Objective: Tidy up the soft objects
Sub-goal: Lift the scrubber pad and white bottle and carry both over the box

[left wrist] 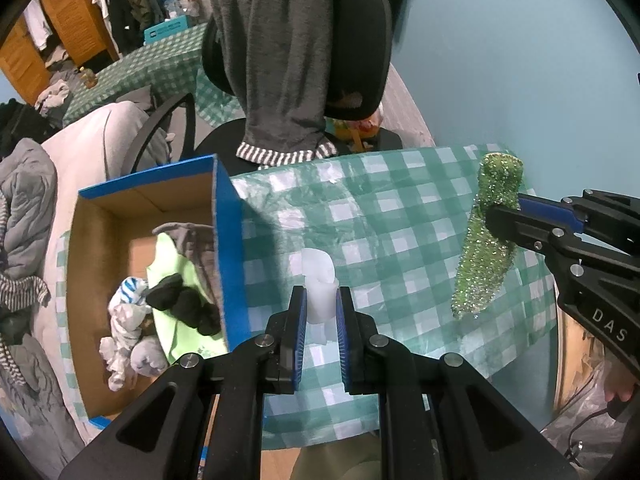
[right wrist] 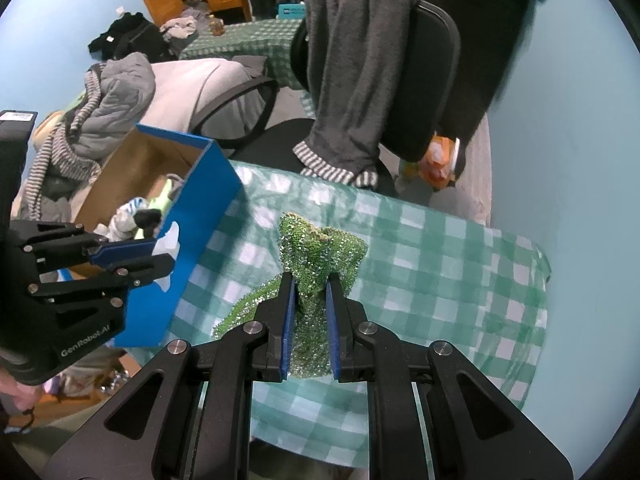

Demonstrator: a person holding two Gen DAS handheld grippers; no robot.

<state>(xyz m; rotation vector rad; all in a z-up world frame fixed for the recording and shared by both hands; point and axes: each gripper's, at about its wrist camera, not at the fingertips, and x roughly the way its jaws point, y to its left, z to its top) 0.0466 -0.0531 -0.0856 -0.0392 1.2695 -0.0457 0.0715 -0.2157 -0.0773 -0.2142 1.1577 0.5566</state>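
- The left tool (left wrist: 322, 300) is clamped on a small white soft piece (left wrist: 318, 280), its blue pads pressing both sides; the piece sticks up past the tips and hangs clear of the desk (left wrist: 380, 208).
- In the right wrist view the same left tool (right wrist: 160, 258) holds the white piece (right wrist: 168, 242) just in front of the blue wall of the box.
- The right tool (right wrist: 311, 284) is closed on a green sequinned cloth (right wrist: 316, 252), gripped near its middle; the cloth bunches above the pads and trails below them, lifted off the green-and-white checked cover.
- From the left wrist view the sequinned cloth (left wrist: 488, 236) hangs almost upright from the right tool (left wrist: 504, 216), over the right part of the desk.
- A blue cardboard box (left wrist: 228, 240) stands open at the desk's left edge, holding a lime-green cloth (left wrist: 176, 280), black socks (left wrist: 184, 304) and striped pale socks (left wrist: 128, 312).
- Behind the desk, a grey garment (left wrist: 284, 60) with striped cuffs drapes over a black office chair (left wrist: 360, 40).
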